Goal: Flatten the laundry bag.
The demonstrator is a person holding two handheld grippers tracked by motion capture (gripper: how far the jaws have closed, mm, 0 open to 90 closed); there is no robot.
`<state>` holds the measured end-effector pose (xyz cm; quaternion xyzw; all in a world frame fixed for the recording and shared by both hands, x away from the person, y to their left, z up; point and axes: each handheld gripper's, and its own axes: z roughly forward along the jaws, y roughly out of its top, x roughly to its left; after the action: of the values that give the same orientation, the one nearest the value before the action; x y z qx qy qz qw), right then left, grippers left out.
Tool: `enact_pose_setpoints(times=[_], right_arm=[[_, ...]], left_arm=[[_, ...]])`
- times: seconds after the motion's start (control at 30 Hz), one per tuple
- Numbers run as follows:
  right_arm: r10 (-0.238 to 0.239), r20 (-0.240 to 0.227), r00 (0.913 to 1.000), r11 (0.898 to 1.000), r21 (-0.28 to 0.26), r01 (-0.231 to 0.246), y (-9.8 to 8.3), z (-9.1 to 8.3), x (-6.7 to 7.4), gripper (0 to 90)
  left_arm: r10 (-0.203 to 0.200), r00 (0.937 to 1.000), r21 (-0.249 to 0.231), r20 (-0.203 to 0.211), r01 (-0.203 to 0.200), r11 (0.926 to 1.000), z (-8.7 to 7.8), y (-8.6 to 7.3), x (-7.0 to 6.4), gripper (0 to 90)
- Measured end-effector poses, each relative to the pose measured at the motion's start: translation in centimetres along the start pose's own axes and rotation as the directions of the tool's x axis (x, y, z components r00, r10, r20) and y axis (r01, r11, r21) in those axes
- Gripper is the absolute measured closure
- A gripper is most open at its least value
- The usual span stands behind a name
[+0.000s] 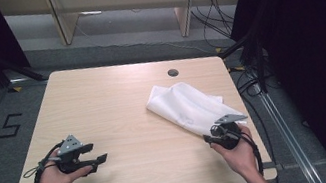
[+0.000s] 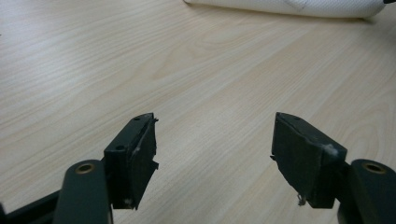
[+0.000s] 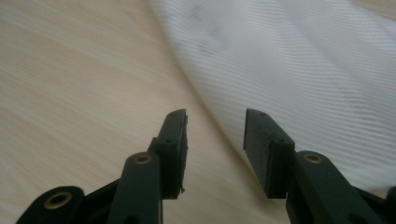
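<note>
A folded white cloth (image 1: 189, 107) lies on the right half of the light wooden table (image 1: 102, 102). My right gripper (image 1: 208, 138) sits low at the cloth's near corner, held by a hand. In the right gripper view its jaws stand open (image 3: 215, 116), with the cloth's edge (image 3: 299, 60) running just ahead of them and nothing pressed between the pads. My left gripper (image 1: 102, 159) rests near the table's front left, pointing right. Its jaws (image 2: 215, 126) are open over bare wood, and the cloth (image 2: 289, 7) lies far ahead of them.
A round cable hole (image 1: 173, 72) is in the table's far edge. Cables (image 1: 250, 81) trail on the floor at the right by black curtains. A "5" marking (image 1: 8, 126) is on the floor at the left. Another desk's legs (image 1: 186, 16) stand behind.
</note>
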<state>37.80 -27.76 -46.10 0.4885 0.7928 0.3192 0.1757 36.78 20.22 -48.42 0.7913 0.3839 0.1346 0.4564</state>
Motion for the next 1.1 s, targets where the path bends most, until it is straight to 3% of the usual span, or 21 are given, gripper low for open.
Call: enact_pose_setpoints(times=[0.03, 0.07, 0.13, 0.23, 0.37, 0.4, 0.47, 0.53, 0.8, 0.83, 0.9, 1.0, 1.03, 1.1], right_arm=[[0.043, -0.005, 0.9991, 0.999, 0.007, -0.043, 0.1, -0.4, -0.5, 59.3], [0.059, 0.008, 0.9982, 0.998, -0.020, -0.059, 0.1, -0.6, -1.3, 58.1], [0.039, 0.032, 0.9987, 0.998, -0.044, -0.037, 0.3, -0.9, -2.7, 57.2], [0.095, 0.061, 0.9936, 0.995, -0.021, -0.094, 0.9, -1.3, -3.9, 57.1], [0.051, 0.135, 0.9895, 0.999, -0.025, -0.048, 2.0, -0.8, -6.0, 57.4], [0.086, 0.148, 0.9853, 0.996, -0.024, -0.083, 2.3, -0.7, -6.2, 57.3], [0.075, 0.167, 0.9831, 0.997, 0.004, -0.077, 2.7, -0.3, -7.3, 57.4], [0.101, 0.198, 0.9749, 0.993, 0.033, -0.110, 3.0, 0.0, -8.3, 57.7], [0.151, 0.209, 0.9662, 0.985, 0.052, -0.165, 4.1, 2.0, -11.5, 52.9], [0.158, 0.229, 0.9605, 0.983, 0.054, -0.175, 4.2, 2.1, -11.9, 51.2], [0.145, 0.236, 0.9609, 0.986, 0.051, -0.161, 4.3, 2.8, -12.9, 47.9], [0.190, 0.231, 0.9542, 0.973, 0.086, -0.214, 4.2, 3.8, -14.0, 44.9], [0.234, 0.234, 0.9436, 0.961, 0.091, -0.261, 4.1, 4.0, -13.9, 44.7], [0.207, 0.236, 0.9495, 0.964, 0.115, -0.239, 3.7, 4.7, -14.4, 44.9]], left_arm=[[-0.008, 1.0000, 0.002, 0.001, 0.008, 1.0000, 0.1, 0.0, -0.1, 30.8], [0.000, 1.0000, 0.016, 0.002, 0.000, 0.9999, 0.1, 0.0, 0.0, 30.9], [0.010, 0.9998, 0.022, 0.014, -0.010, 0.9997, 0.2, -0.2, -0.1, 31.3], [0.016, 0.9995, 0.019, 0.027, -0.017, 0.9997, 0.4, -0.1, -0.2, 31.6], [0.034, 0.9984, 0.029, 0.046, -0.035, 0.9990, 0.4, -0.4, -0.4, 31.9], [0.038, 0.9982, 0.031, 0.046, -0.039, 0.9988, 0.3, -0.4, -0.3, 32.1], [0.040, 0.9983, 0.028, 0.043, -0.041, 0.9988, 0.3, -0.2, -0.3, 32.3], [0.036, 0.9980, 0.019, 0.052, -0.037, 0.9991, 0.3, -0.1, -0.3, 32.6], [0.021, 0.9986, 0.012, 0.049, -0.021, 0.9997, 0.9, 0.1, -0.6, 33.3], [0.027, 0.9983, 0.012, 0.052, -0.028, 0.9995, 0.9, 0.1, -0.6, 33.4], [0.042, 0.9974, 0.017, 0.058, -0.043, 0.9989, 1.0, 0.2, -0.5, 33.4], [0.043, 0.9973, 0.017, 0.059, -0.044, 0.9989, 0.9, 0.1, -0.5, 33.4], [0.042, 0.9974, 0.016, 0.059, -0.043, 0.9989, 0.9, 0.1, -0.4, 33.4], [0.023, 0.9979, 0.010, 0.060, -0.024, 0.9997, 0.8, 0.1, -0.5, 33.6]])
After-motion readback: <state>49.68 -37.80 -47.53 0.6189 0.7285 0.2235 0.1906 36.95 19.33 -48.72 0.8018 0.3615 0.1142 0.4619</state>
